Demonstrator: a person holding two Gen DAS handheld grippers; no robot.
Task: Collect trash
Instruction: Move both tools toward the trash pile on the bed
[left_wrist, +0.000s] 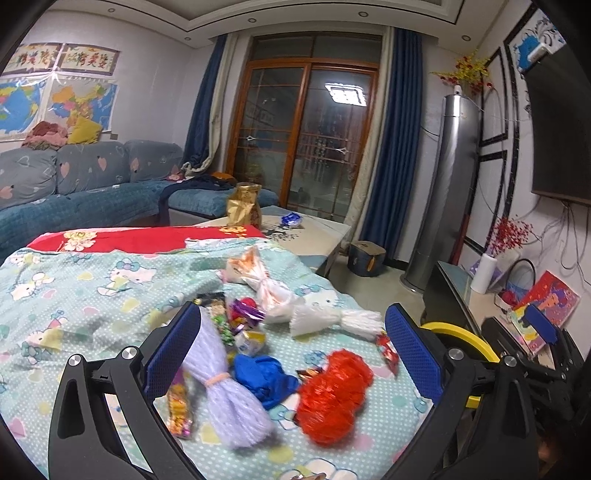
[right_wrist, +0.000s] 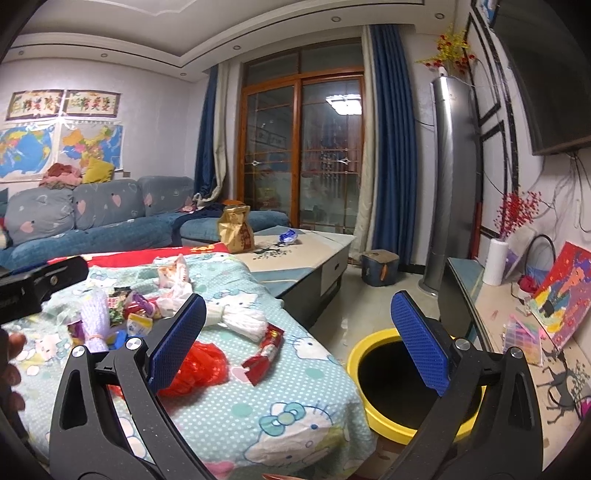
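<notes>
Left gripper (left_wrist: 291, 354) spread wide, empty, over crumpled red plastic bag (left_wrist: 332, 395) and lilac yarn bundle (left_wrist: 225, 384) on cartoon-print cloth (left_wrist: 74, 288). Right gripper (right_wrist: 299, 343) likewise agape, empty; round yellow bin (right_wrist: 373, 413) at 5 o'clock.

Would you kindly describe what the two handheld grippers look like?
Both the left gripper and right gripper look alike: matte black speckled linkage frames with triangular cutouts and silver round pivot bolts, ending in flat fingers faced with blue dimpled pads. No cables or markings show.
</notes>
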